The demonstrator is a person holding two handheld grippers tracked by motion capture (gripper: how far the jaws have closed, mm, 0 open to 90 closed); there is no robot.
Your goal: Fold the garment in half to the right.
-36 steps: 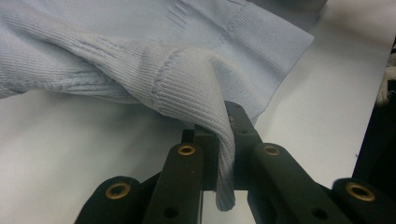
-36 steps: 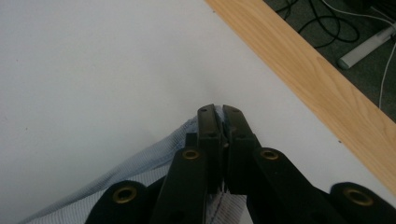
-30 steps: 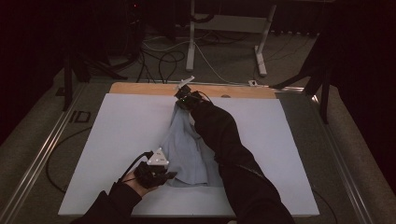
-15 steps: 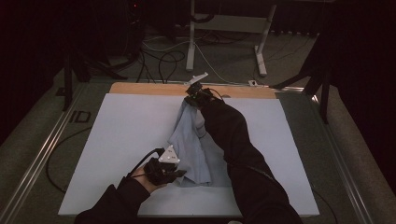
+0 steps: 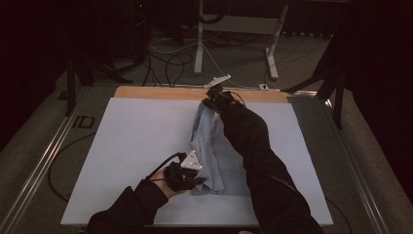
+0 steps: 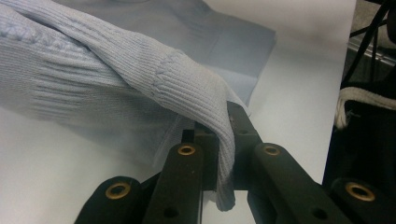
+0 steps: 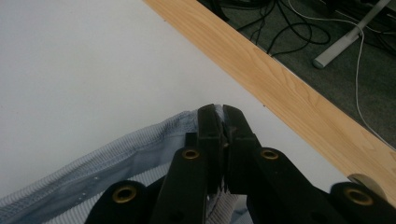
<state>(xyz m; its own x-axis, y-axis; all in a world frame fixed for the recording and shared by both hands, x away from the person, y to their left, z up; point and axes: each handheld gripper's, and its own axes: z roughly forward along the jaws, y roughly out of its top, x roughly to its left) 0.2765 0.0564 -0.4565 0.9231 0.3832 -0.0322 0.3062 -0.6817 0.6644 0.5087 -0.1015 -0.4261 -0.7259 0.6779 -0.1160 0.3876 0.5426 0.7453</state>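
High view: we're stretching the pale blue knit sweater lengthwise on the white table; vs. 1 s ago the right gripper has pulled farther toward the wooden edge, so the fold's tightening.

Left gripper view: left gripper is clamping the sweater's near end, jaws shut on knit.

Right gripper view: jaws pinched shut on the hem.

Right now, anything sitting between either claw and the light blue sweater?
Nothing visible. The left claw is shut on a fold of the sweater at its near end, and the right claw is shut on its edge at the far end by the table's wooden strip.
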